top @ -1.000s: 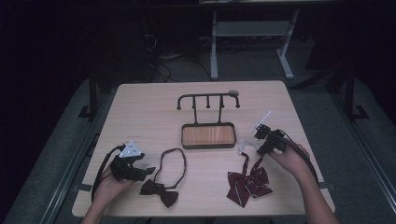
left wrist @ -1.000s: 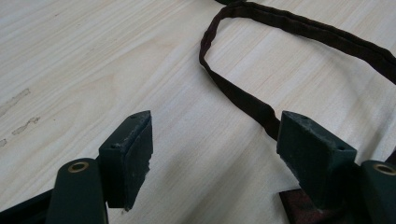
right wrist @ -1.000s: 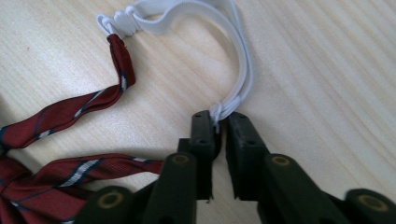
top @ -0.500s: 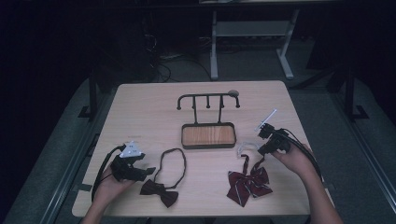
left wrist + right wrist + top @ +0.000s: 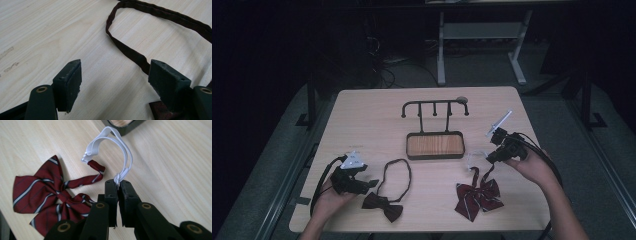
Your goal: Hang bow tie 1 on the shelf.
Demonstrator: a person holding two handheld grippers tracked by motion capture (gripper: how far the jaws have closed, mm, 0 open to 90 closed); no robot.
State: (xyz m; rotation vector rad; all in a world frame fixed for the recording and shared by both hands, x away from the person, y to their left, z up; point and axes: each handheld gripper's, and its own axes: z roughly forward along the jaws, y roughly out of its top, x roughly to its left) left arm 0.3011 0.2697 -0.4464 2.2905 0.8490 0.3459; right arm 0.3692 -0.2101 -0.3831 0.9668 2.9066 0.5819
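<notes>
**Two grippers, two bow ties, one stand**

Nearest the table [image 5: 362, 115] edge: dark bow tie [image 5: 383, 207], lying flat, its strap [image 5: 130, 51] looping away toward the stand. Just left of it, left gripper [image 5: 362, 186], resting low on the wood, jaws spread wide with bare tabletop between them (strap running past the tip of one pad [image 5: 168, 83], apparently without being pinched).

To the right, at much the same depth: striped bow tie [image 5: 43, 195], maroon with pale bars, bow flat on the table, one narrow tail rising to a white elastic [image 5: 113, 150]. Above and right of the bow, right gripper [image 5: 118, 185], jaws pressed together on the knotted end of that elastic, loop arching up clear of the surface (bow itself ungripped). Seen from the high view, gripper [image 5: 493, 156] held off the table, hand [image 5: 537, 167] behind it.

Farther off, mid-table: stand [image 5: 435, 145], a dark-rimmed wooden tray with a hooked rail [image 5: 435, 104] above.
</notes>
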